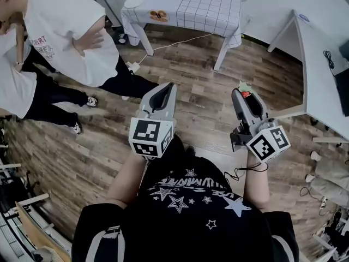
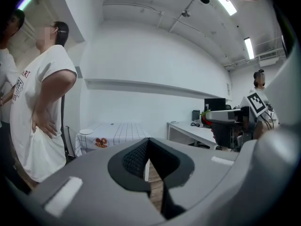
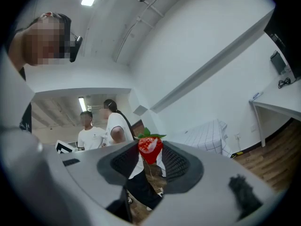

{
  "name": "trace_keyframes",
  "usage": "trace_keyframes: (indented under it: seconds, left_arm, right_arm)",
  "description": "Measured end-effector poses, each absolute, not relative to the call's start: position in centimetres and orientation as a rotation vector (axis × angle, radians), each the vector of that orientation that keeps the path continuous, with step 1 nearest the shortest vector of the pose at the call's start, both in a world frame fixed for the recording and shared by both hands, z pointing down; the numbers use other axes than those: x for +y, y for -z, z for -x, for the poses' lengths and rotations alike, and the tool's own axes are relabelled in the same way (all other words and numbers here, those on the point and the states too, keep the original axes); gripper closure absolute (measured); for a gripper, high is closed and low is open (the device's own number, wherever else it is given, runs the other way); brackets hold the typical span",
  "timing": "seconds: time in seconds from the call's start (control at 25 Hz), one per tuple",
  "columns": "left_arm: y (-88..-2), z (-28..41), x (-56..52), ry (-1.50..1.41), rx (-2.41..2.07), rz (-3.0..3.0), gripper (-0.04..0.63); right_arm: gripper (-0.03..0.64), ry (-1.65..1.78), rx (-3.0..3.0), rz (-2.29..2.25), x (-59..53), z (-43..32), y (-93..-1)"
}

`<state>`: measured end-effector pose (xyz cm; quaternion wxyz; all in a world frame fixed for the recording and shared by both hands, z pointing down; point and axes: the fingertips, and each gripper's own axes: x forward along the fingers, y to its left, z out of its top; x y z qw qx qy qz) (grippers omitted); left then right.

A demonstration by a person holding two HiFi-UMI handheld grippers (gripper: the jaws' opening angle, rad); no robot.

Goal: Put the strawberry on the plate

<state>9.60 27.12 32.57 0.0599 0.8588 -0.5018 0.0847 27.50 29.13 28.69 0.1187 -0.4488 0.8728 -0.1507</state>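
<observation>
Both grippers are held up over open wood floor (image 1: 191, 75), well short of any furniture. The right gripper (image 1: 244, 95) is clamped on the strawberry (image 3: 150, 149), red with green leaves, pinched at the jaw tips; the left gripper (image 1: 164, 88) has its jaws drawn together with nothing between them. Ahead stands the surface (image 1: 191, 4), a table under a white checked cloth, its near edge hanging down over white legs; the white plate (image 1: 133, 2) sits at its left corner, well apart from the strawberry. A white desk (image 1: 319, 64) edges the floor on the right, and two people (image 1: 65, 31) in white shirts stand at the left, leaving bare boards between them and the grippers
</observation>
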Motion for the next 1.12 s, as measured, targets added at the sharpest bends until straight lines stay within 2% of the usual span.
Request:
trace_keyframes:
  seconds: [0.68,1.12]
  left_arm:
    - [-31.9,-11.8,15.9,-0.2,-1.443,-2.649,0.588]
    - [-30.7,-7.9,2.7,-0.15,-1.426,-2.646,0.588]
  right_arm:
    - [0.456,0.414,2.534,1.371,19.9,-28.7,-27.9]
    - [0.456,0.396,2.572,1.378,6.1,-24.2,-26.4]
